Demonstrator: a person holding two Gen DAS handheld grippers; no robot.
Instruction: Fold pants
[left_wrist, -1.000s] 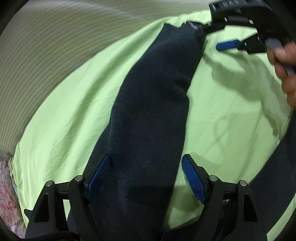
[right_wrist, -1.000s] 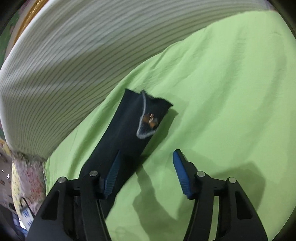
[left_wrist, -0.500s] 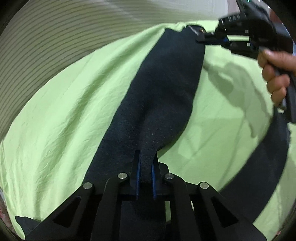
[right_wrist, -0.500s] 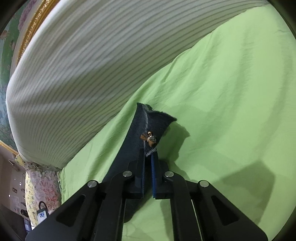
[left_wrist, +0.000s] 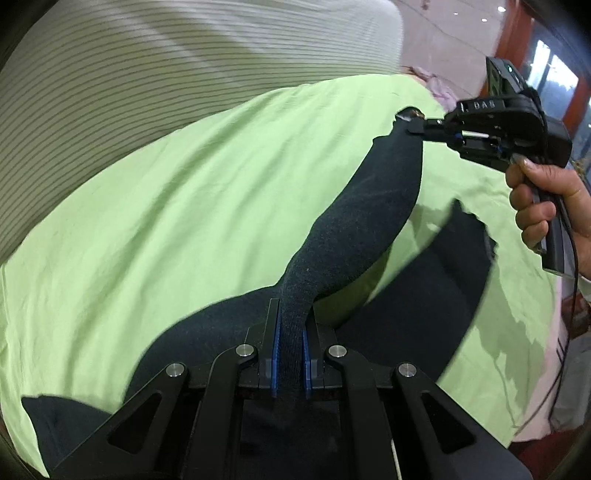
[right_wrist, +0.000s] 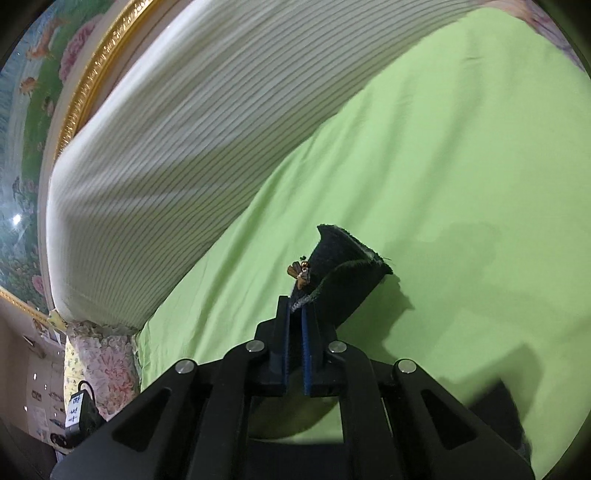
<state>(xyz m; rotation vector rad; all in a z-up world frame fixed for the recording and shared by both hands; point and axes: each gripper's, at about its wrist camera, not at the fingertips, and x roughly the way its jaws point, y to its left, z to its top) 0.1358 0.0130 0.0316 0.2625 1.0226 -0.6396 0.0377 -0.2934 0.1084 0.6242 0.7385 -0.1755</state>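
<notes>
Covering bed: wrinkled lime-green sheet (left_wrist: 184, 221); striped white bolster (right_wrist: 203, 147) along far edge, gilt-framed floral mural (right_wrist: 33, 92) behind. Dark pants (left_wrist: 369, 221) lifted off sheet, left gripper (left_wrist: 290, 332) pinching mid-leg, right gripper (right_wrist: 295, 325) pinching hem.

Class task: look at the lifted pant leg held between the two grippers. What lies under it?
Under the lifted pant leg lies the green sheet, in shadow there. What the sheet covers is hidden.
</notes>
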